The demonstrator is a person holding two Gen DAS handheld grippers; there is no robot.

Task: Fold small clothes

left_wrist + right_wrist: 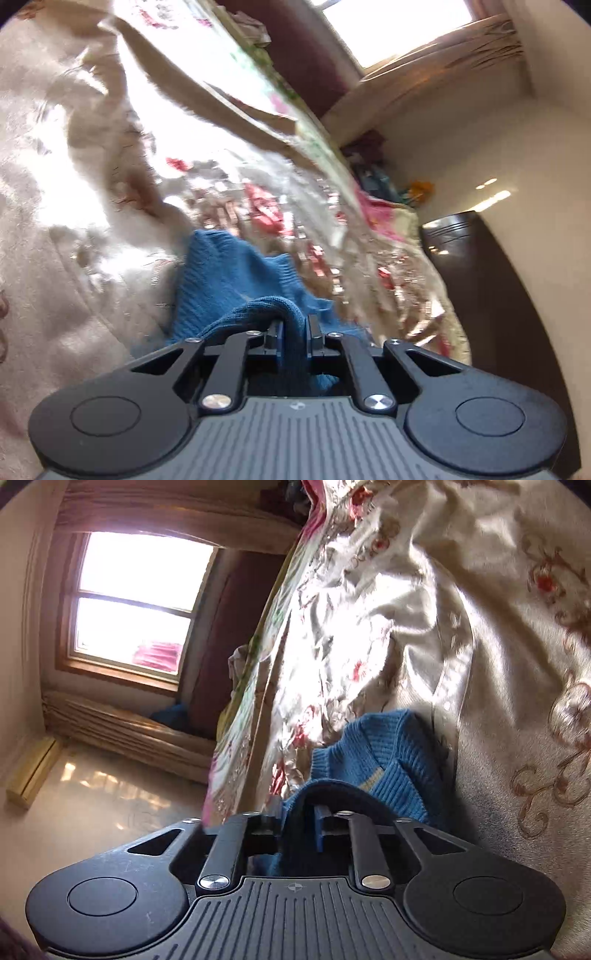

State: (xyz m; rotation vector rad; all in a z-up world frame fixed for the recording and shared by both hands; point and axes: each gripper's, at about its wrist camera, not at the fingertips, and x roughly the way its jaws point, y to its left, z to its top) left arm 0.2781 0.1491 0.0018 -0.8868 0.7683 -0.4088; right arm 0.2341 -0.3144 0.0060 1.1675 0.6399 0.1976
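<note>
Blue knit sweater (236, 280) edge bunched between jaws of left gripper (294, 332), clamped. Right gripper (299, 819): jaws part-spread, knit between, grip uncertain. Sweater body ahead on floral bedspread (498, 664). Step: you carry fold over. Next: lay edge flat, align, release.

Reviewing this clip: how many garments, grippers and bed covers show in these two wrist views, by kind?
Blue ribbed knit garment: 1
Black two-finger grippers: 2, left gripper and right gripper, each with blue knit between its fingers
Cream floral-embroidered bedspread: 1
Total: 4
</note>
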